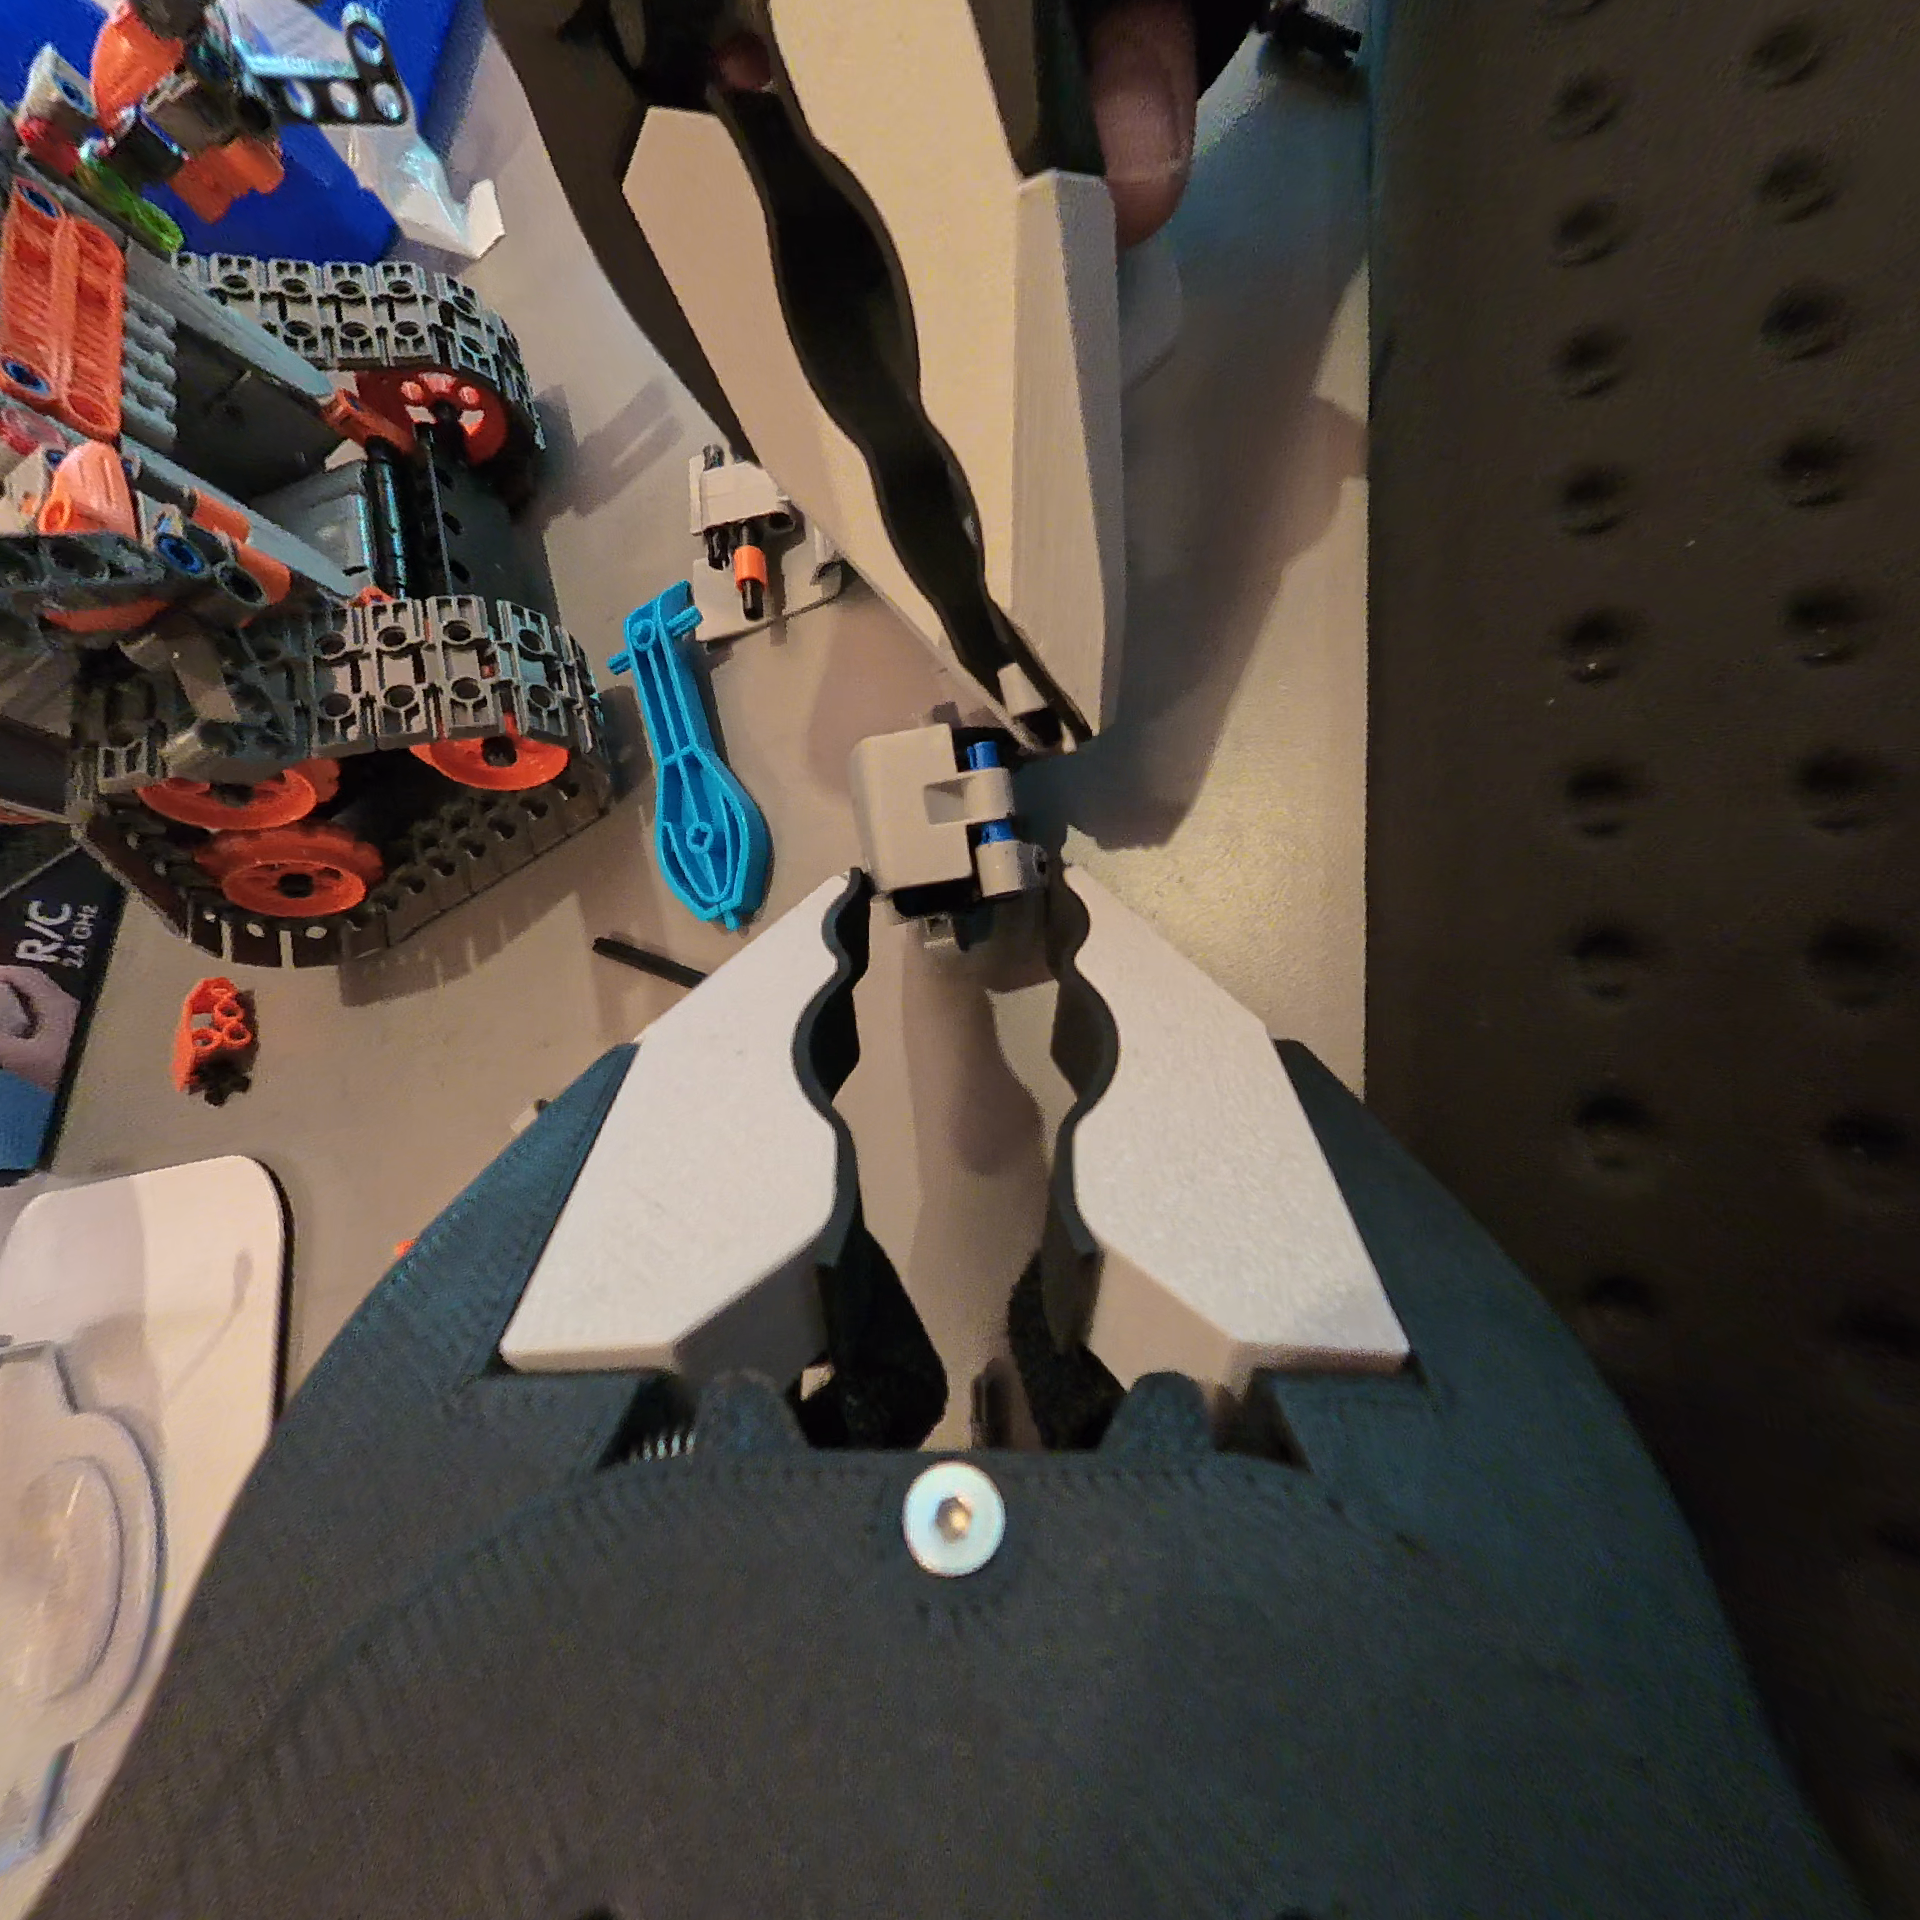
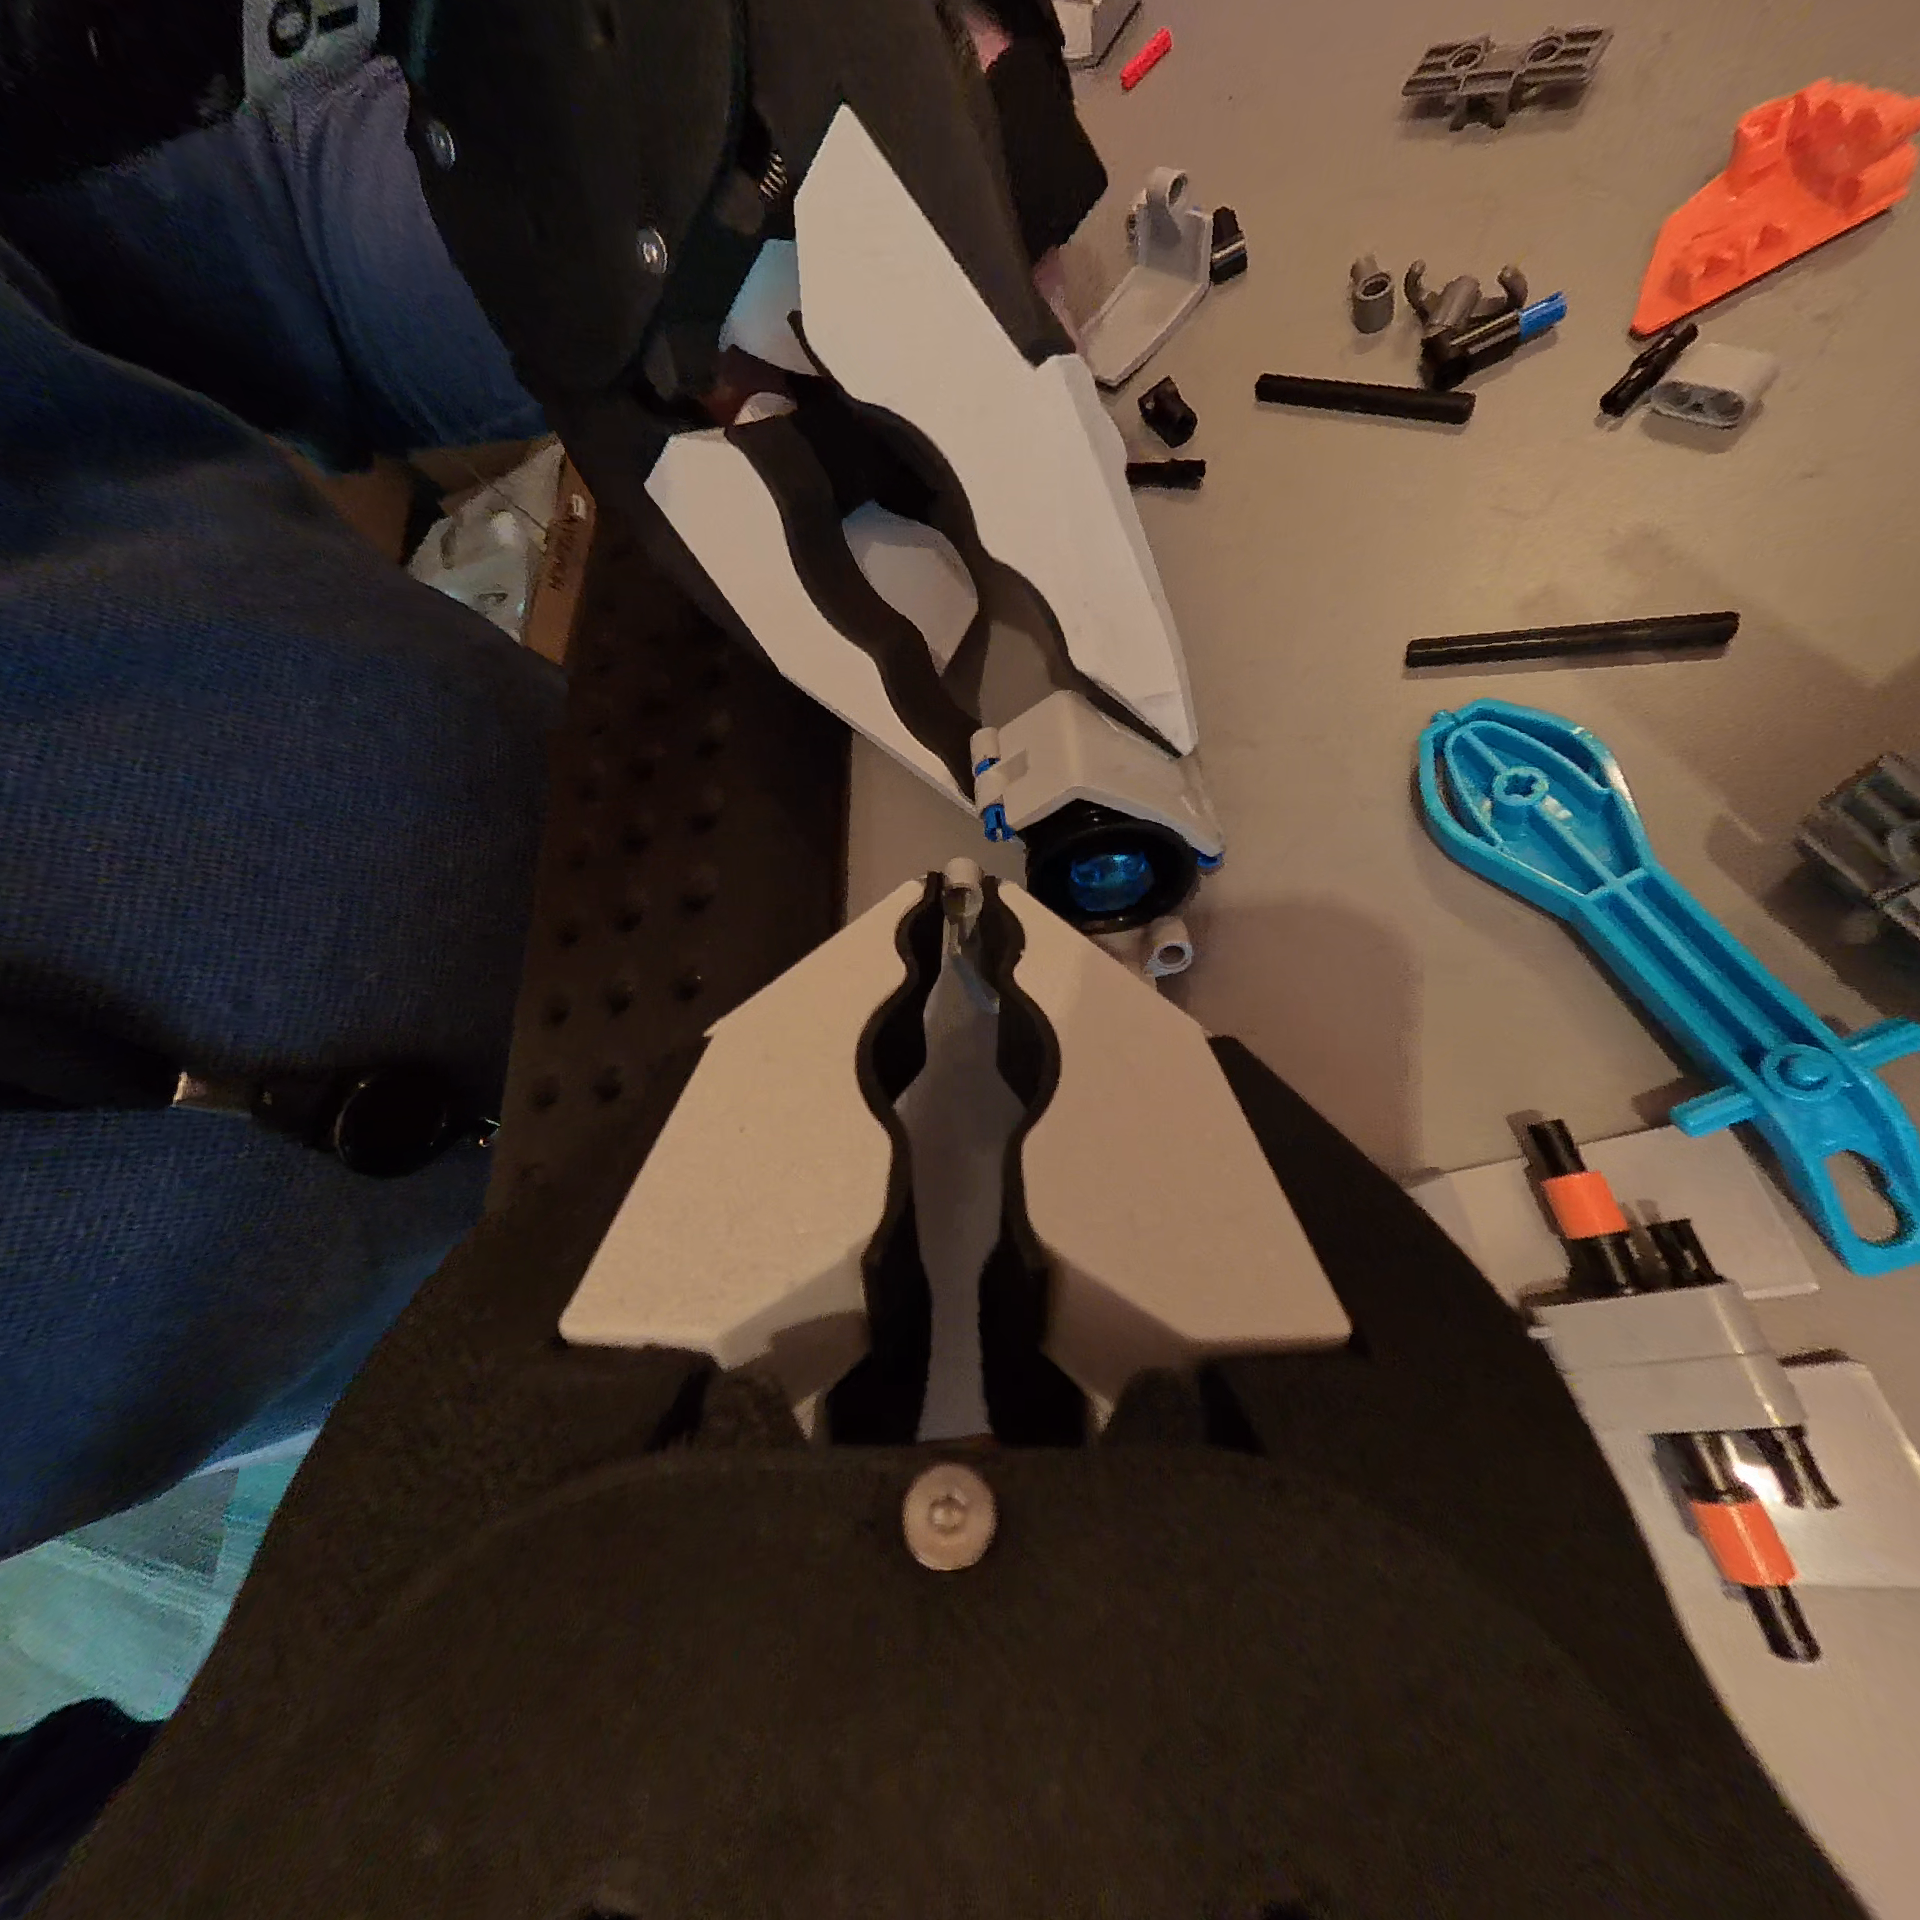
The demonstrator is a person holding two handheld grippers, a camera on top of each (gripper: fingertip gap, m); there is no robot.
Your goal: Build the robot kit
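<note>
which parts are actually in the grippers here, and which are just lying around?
In hand: left gripper clamping grey wheel assembly; right gripper pinching small grey pin.
Lying about: blue tool, tracked vehicle, black axle, orange panel.

I see matt, layer-ridged printed plastic on my left gripper [image 1: 956, 914], with a shiny metal screw [image 1: 953, 1519]. The blue tool [image 2: 1683, 987] is glossy moulded plastic. The table [image 2: 1455, 540] looks smooth and matt, and the blue sleeve [image 2: 208, 831] is woven cloth.

Right gripper [image 2: 961, 883] pinching small grey pin [image 2: 962, 896], blue tool [image 2: 1662, 966] nearby
</note>
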